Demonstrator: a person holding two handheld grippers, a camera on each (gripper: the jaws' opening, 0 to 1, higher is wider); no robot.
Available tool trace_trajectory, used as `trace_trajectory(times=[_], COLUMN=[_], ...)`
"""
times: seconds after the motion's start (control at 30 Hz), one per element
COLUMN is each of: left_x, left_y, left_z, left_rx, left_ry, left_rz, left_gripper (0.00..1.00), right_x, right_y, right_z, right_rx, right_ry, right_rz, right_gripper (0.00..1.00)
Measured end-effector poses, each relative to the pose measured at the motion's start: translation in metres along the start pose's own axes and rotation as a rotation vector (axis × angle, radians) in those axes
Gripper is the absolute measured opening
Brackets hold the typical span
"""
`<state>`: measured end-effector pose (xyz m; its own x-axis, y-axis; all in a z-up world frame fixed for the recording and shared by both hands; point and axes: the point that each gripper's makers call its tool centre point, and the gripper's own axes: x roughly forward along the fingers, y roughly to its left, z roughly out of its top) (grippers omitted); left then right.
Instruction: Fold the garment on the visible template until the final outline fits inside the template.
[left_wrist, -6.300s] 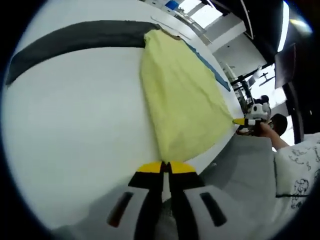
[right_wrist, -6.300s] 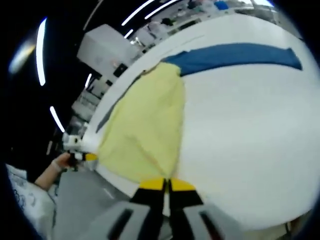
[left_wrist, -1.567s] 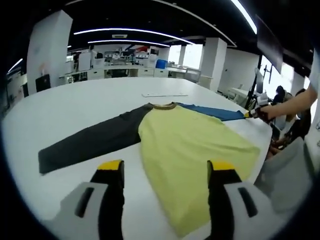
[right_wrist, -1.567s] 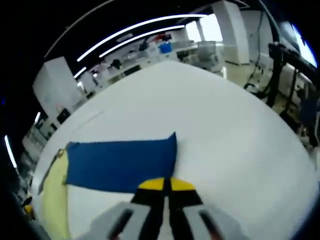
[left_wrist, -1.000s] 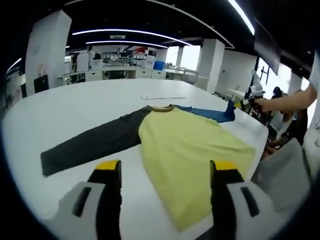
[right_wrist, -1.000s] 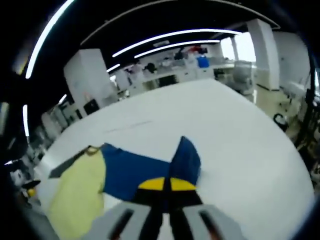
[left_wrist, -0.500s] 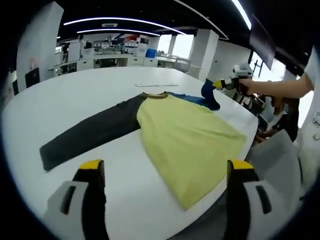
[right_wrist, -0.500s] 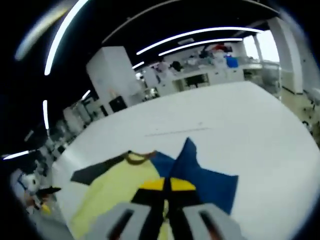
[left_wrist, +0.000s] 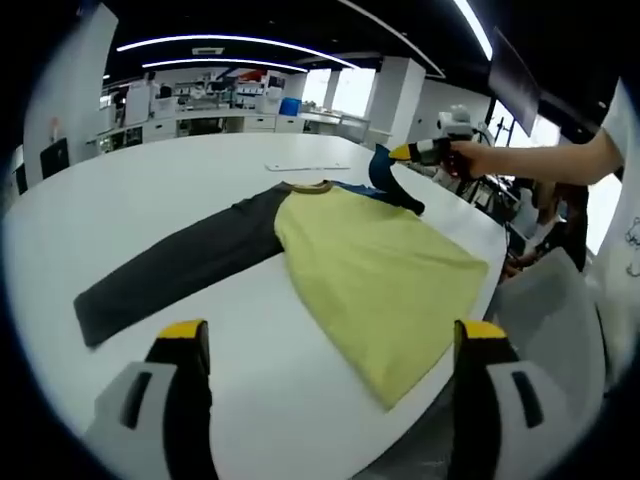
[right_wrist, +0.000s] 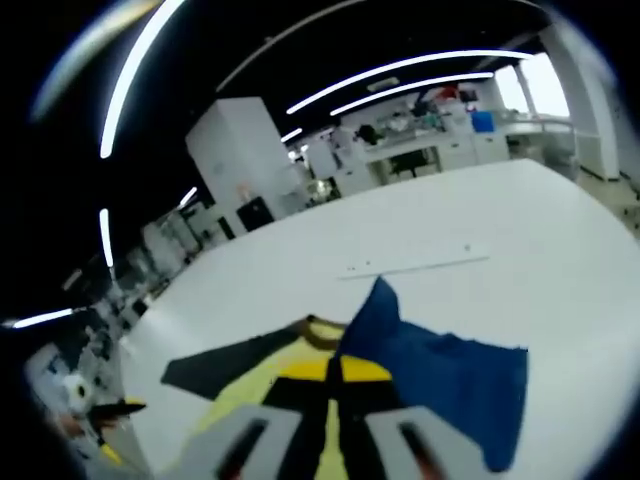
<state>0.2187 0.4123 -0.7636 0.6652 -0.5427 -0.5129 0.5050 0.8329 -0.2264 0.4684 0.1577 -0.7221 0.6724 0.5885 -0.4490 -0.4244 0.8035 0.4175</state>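
Observation:
A long-sleeved garment lies flat on the white table (left_wrist: 130, 190): yellow body (left_wrist: 380, 265), dark grey sleeve (left_wrist: 170, 270) stretched out to the left, brown collar (left_wrist: 310, 186). Its blue sleeve (left_wrist: 385, 175) is lifted off the table and doubled back near the collar, with my right gripper (left_wrist: 400, 153) shut on its end. In the right gripper view the blue sleeve (right_wrist: 440, 370) hangs from my shut right gripper (right_wrist: 330, 370), above the yellow body (right_wrist: 240, 395) and dark sleeve (right_wrist: 215, 365). My left gripper (left_wrist: 333, 335) stands wide open over the garment's near hem, holding nothing.
A thin pale strip (left_wrist: 305, 166) lies on the table beyond the collar, and is the strip (right_wrist: 415, 265) in the right gripper view. The table's right edge (left_wrist: 500, 235) runs close to the garment. A grey chair (left_wrist: 560, 320) stands there. Desks and shelves fill the far room.
My right gripper has lifted the blue sleeve's end off the table and carried it inward toward the collar. My left gripper stays open in about the same place.

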Motion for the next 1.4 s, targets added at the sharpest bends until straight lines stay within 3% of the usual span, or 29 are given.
trace_trajectory(times=[0.27,0.47,0.77,1.07,1.27,1.4], left_x=[0.004,0.007,0.006,0.009,0.008,0.008], left_y=[0.012,0.016,0.026,0.028,0.032,0.035], left_z=[0.004,0.007,-0.001,-0.012,-0.016,-0.016], left_rx=[0.005,0.009,-0.011,-0.043,-0.062,-0.075], left_ry=[-0.014,-0.025,-0.030,-0.025,-0.022,-0.023], left_rz=[-0.027,-0.040,-0.037,-0.030,-0.022,-0.011], left_gripper=[0.99,0.99,0.98,0.98,0.97,0.97], right_x=[0.033,0.056,0.085,0.109,0.123,0.133], right_y=[0.048,0.082,0.113,0.136,0.136,0.129], right_z=[-0.004,-0.012,-0.032,-0.068,-0.098,-0.108], right_rx=[0.045,0.021,0.032,0.029,0.023,0.019], right_ry=[-0.018,-0.011,0.025,0.097,0.164,0.196], right_rz=[0.055,0.083,0.128,0.158,0.147,0.136], right_gripper=[0.00,0.00,0.00,0.00,0.00,0.00])
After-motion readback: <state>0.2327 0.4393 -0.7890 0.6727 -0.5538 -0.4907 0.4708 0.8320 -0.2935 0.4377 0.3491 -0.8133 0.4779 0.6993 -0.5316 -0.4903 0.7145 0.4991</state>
